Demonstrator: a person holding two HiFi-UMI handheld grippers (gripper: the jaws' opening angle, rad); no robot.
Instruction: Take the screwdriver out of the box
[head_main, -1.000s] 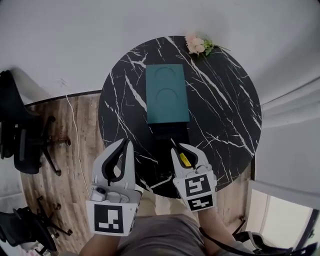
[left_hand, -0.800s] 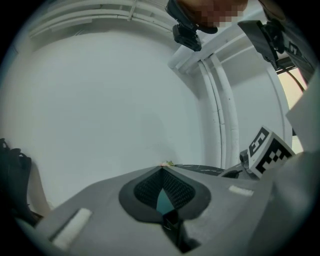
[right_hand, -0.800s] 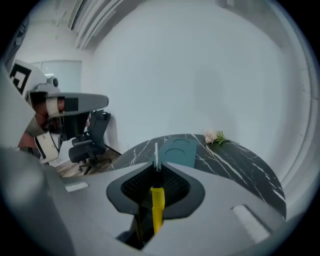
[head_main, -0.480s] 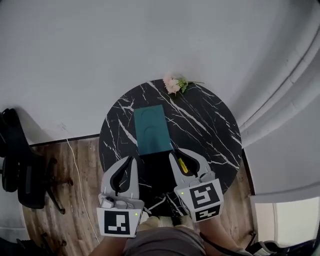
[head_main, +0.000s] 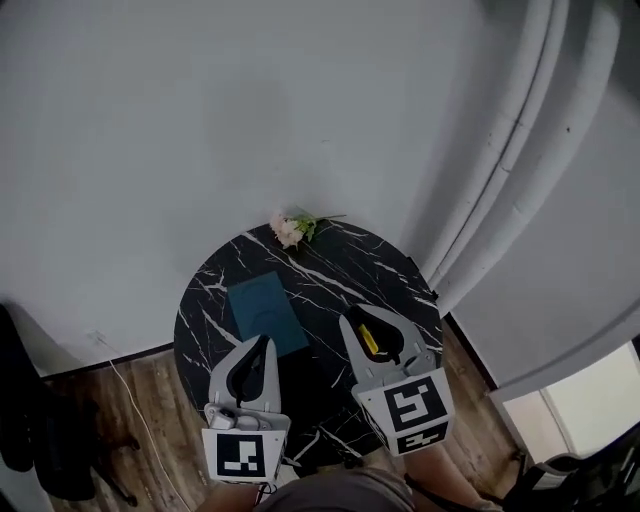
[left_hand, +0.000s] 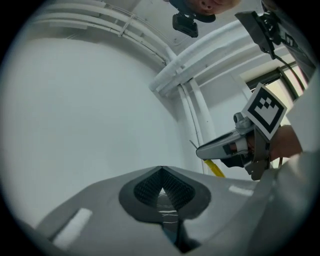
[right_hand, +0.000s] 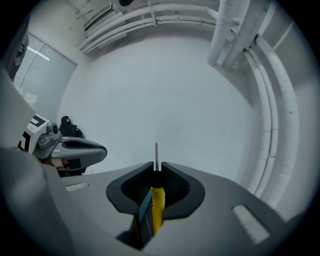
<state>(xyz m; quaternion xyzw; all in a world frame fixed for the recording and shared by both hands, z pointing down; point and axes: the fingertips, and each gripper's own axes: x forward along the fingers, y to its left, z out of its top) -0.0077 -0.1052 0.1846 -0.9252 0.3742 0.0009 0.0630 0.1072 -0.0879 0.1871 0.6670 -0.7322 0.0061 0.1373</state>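
Note:
My right gripper (head_main: 357, 323) is shut on a screwdriver (head_main: 368, 341) with a yellow handle, held in the air above the near edge of the round black marble table (head_main: 400, 290). In the right gripper view the yellow handle (right_hand: 157, 204) sits between the jaws and the thin metal shaft sticks out past the tips toward a white wall. The teal box (head_main: 265, 312) lies flat on the table, ahead of my left gripper (head_main: 260, 345). That gripper is shut with nothing in it, its tips (left_hand: 159, 171) meeting. Each gripper shows in the other's view: the right gripper (left_hand: 235, 147), the left gripper (right_hand: 75, 149).
A small bunch of pink flowers (head_main: 292, 228) lies at the table's far edge by the white wall. Grey curtains (head_main: 520, 180) hang to the right. A dark office chair (head_main: 30, 440) and a white cable (head_main: 125, 395) are on the wooden floor at left.
Both grippers have risen away from the table, the right one still holding the screwdriver. The head view has tilted up, so the table and box look smaller and farther.

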